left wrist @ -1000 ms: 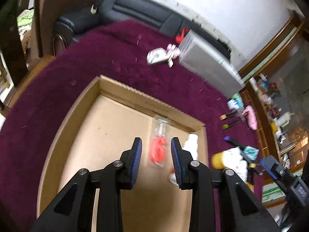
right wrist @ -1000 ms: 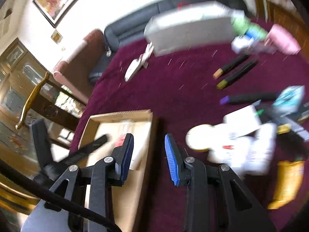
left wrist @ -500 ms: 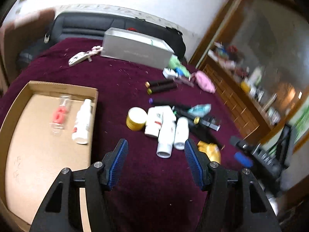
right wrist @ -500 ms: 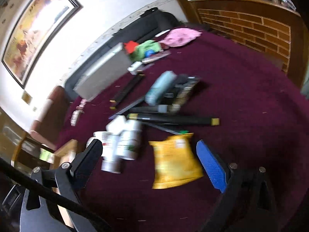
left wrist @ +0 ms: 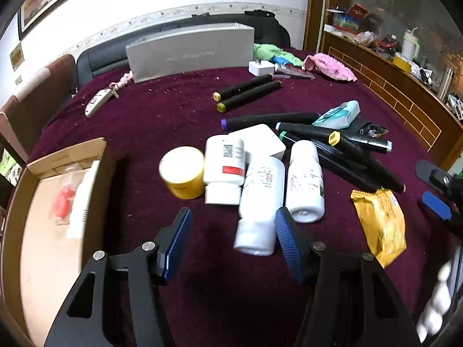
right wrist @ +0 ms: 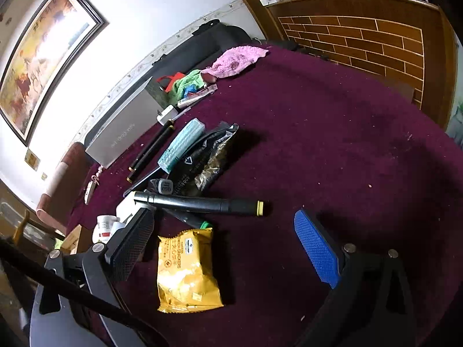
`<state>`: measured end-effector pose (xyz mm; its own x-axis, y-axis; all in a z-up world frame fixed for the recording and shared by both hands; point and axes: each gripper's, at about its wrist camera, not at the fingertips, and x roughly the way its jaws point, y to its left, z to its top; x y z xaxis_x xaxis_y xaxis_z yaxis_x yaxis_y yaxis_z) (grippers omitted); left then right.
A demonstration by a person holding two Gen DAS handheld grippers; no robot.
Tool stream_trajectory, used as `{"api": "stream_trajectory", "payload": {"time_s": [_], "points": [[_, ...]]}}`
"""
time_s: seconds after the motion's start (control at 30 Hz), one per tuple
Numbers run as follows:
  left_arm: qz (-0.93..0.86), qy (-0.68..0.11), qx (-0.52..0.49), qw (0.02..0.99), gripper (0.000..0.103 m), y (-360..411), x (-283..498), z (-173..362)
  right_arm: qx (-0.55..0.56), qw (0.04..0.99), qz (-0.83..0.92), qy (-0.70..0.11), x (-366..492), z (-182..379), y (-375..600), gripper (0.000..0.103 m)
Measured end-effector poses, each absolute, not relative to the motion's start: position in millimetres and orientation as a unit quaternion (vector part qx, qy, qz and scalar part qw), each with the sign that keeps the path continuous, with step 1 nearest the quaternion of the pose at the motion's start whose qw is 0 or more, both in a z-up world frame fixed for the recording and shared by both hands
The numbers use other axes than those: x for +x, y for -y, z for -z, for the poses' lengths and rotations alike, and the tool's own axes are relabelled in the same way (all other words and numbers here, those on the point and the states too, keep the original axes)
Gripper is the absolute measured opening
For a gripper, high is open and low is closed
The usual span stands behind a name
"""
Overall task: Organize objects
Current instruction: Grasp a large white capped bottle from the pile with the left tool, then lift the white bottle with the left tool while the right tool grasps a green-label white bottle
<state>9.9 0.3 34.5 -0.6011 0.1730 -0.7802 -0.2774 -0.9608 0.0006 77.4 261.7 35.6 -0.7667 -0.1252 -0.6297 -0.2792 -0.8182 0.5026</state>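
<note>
My left gripper [left wrist: 233, 221] hovers over the dark red tablecloth, its jaws closing. The cap end of a white bottle [left wrist: 259, 202] lies between them, close to the right finger, and neither pad presses on it. Two more white bottles [left wrist: 224, 167] [left wrist: 305, 180] and a yellow jar [left wrist: 182, 172] lie beside it. My right gripper [right wrist: 222, 228] stands wide open around the top of a yellow snack packet [right wrist: 185, 271], not touching it. An open cardboard box [left wrist: 66, 156] at the left holds a red item in a clear bag [left wrist: 62, 202] and a blurred white bottle.
Several black markers [left wrist: 249, 92] [right wrist: 202, 202], a teal packet [right wrist: 181, 146] and a black foil bag [right wrist: 208, 156] lie behind the bottles. A grey box [left wrist: 191, 52], a white charger [left wrist: 260, 68] and a pink cloth [left wrist: 330, 65] sit at the back. A wooden cabinet [right wrist: 361, 43] borders the right side.
The left gripper swung from over the cardboard box to the bottle cluster and its jaws widened. The right gripper opened wide and came down over the yellow packet.
</note>
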Motion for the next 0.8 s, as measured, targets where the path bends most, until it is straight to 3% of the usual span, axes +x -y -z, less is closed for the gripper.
{"api": "stream_trajectory", "payload": {"time_s": [0.17, 0.2, 0.23, 0.5, 0.8], "points": [[-0.889, -0.072, -0.433, 0.132, 0.049, -21.8, 2.7, -20.9, -0.362, 0.018, -0.885, -0.293, 74.0, -30.1, -253.7, 0.099], [-0.885, -0.063, -0.440, 0.139, 0.034, -22.0, 1.4, -16.5, -0.362, 0.018, -0.885, -0.291, 75.0, -30.2, -252.9, 0.099], [-0.888, -0.060, -0.435, 0.139, 0.029, -21.4, 2.4, -17.4, -0.363, 0.017, -0.885, -0.289, 75.3, -30.3, -251.9, 0.099], [-0.874, 0.005, -0.461, 0.154, 0.029, 29.3, 37.0, -27.2, -0.377, 0.023, -0.880, -0.287, 74.1, -25.6, -249.3, 0.099], [-0.882, -0.018, -0.453, 0.131, 0.032, 29.2, 41.9, -21.1, -0.388, 0.039, -0.887, -0.246, 68.1, -25.6, -237.4, 0.099]]}}
